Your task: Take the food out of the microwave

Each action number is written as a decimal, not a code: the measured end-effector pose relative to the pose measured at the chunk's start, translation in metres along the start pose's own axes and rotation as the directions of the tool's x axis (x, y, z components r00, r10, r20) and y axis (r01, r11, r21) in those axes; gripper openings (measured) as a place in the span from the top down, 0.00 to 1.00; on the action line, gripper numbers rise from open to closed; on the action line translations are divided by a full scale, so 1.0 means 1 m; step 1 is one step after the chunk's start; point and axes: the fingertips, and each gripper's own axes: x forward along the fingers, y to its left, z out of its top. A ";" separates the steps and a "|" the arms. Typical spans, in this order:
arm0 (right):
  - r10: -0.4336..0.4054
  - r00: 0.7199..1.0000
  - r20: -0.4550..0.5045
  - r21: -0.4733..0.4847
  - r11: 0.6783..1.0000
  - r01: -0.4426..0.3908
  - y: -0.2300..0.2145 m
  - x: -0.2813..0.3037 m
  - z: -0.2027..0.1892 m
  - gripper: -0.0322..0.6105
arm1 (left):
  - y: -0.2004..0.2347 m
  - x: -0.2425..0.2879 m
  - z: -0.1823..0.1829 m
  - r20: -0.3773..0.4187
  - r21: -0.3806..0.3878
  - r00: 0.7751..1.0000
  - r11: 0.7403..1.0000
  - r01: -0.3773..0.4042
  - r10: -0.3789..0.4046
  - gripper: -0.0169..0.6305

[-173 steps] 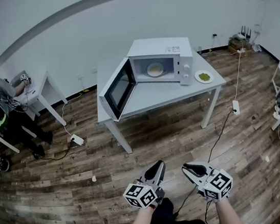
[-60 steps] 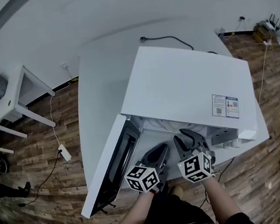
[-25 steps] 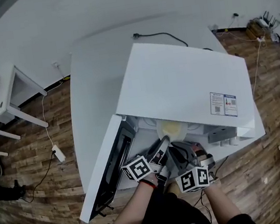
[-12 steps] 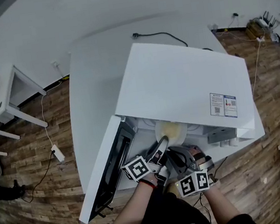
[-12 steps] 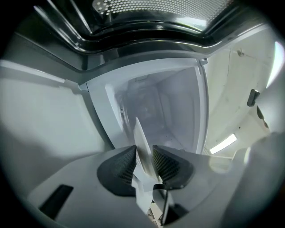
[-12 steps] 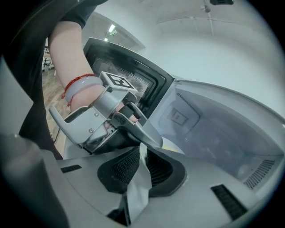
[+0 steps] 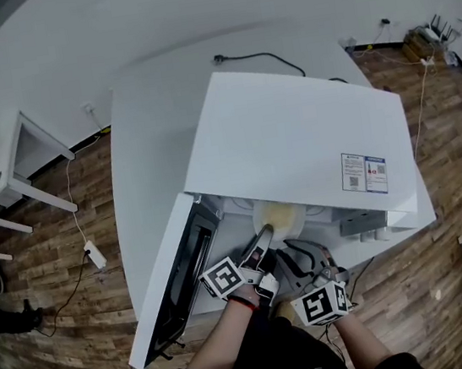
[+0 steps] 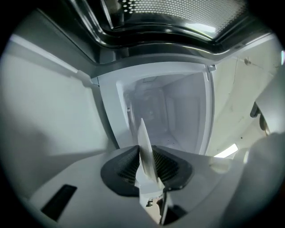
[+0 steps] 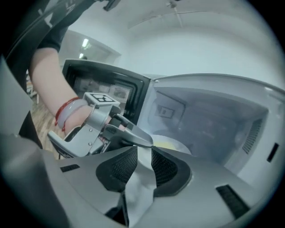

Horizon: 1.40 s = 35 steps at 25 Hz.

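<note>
The white microwave stands on the white table with its door swung open toward the lower left. A white plate with yellow food pokes out at the cavity mouth. My left gripper is shut on the plate's near rim, which shows as a thin white edge between its pads. My right gripper sits just to its right with the rim filling the gap between its pads. Its jaws are opening slightly. The left gripper also shows in the right gripper view.
The cavity walls close in around both grippers and the door stands at the left. A black power cable lies on the table behind the microwave. A small white side table and a power strip are at the left on the wooden floor.
I came up to the microwave and both grippers went into the cavity. Over the last second the plate has edged outward a little and the right gripper has rolled.
</note>
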 end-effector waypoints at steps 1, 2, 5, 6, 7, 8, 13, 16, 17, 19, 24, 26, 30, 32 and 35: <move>-0.020 1.000 0.010 0.052 0.998 0.019 -0.006 -0.004 0.001 0.83 | -0.003 0.001 -0.001 0.012 -0.036 1.000 0.999 0.016 -0.016 0.85; -0.039 0.999 0.018 0.109 0.993 0.037 -0.012 -0.008 0.002 0.83 | -0.005 0.001 0.000 0.022 -0.056 0.999 0.998 0.028 -0.026 0.85; -0.083 0.996 0.034 0.343 0.937 0.066 -0.030 -0.016 -0.001 0.80 | -0.009 0.000 0.003 0.023 0.010 0.999 0.999 0.039 -0.040 0.87; -0.092 0.995 0.036 0.429 0.901 0.068 -0.035 -0.018 -0.005 0.78 | -0.011 0.000 0.001 0.021 0.009 0.999 0.999 0.042 -0.043 0.87; -0.101 0.994 0.036 0.505 0.860 0.069 -0.039 -0.019 -0.010 0.76 | -0.012 -0.001 -0.001 0.018 -0.006 0.999 0.999 0.046 -0.046 0.87; -0.107 0.994 0.034 0.570 0.819 0.069 -0.042 -0.020 -0.015 0.75 | -0.012 -0.002 -0.003 0.017 -0.012 0.999 0.999 0.052 -0.052 0.87; -0.128 0.991 0.021 0.760 0.646 0.067 -0.047 -0.025 -0.034 0.69 | -0.012 -0.009 -0.015 0.043 -0.153 0.998 0.986 0.061 -0.055 0.87; -0.118 0.993 0.031 0.834 0.550 0.039 -0.044 -0.026 -0.039 0.68 | -0.009 -0.016 -0.016 0.024 -0.090 0.999 0.995 0.048 -0.046 0.87; -0.115 0.993 0.035 0.856 0.515 0.030 -0.043 -0.026 -0.041 0.68 | -0.011 -0.018 -0.016 0.020 -0.061 0.999 0.997 0.047 -0.046 0.87; -0.110 0.993 0.041 0.890 0.455 0.014 -0.041 -0.027 -0.044 0.68 | -0.014 -0.022 -0.019 0.032 -0.094 0.998 0.994 0.060 -0.058 0.87; -0.082 0.993 0.082 0.940 0.339 -0.050 -0.030 -0.027 -0.045 0.68 | -0.020 -0.034 -0.028 0.073 -0.201 0.994 0.975 0.100 -0.087 0.87; -0.067 0.992 0.110 0.949 0.304 -0.085 -0.024 -0.028 -0.043 0.68 | -0.021 -0.039 -0.031 0.072 -0.200 0.993 0.974 0.104 -0.091 0.87; -0.040 0.987 0.157 0.955 0.260 -0.141 -0.014 -0.032 -0.039 0.68 | -0.028 -0.048 -0.038 0.072 -0.198 0.992 0.973 0.117 -0.104 0.87; -0.032 0.985 0.169 0.956 0.249 -0.156 -0.008 -0.036 -0.038 0.68 | -0.033 -0.054 -0.042 0.074 -0.198 0.992 0.973 0.120 -0.107 0.87; -0.024 0.982 0.187 0.957 0.228 -0.177 0.000 -0.042 -0.037 0.68 | -0.038 -0.062 -0.050 0.076 -0.206 0.991 0.970 0.127 -0.113 0.87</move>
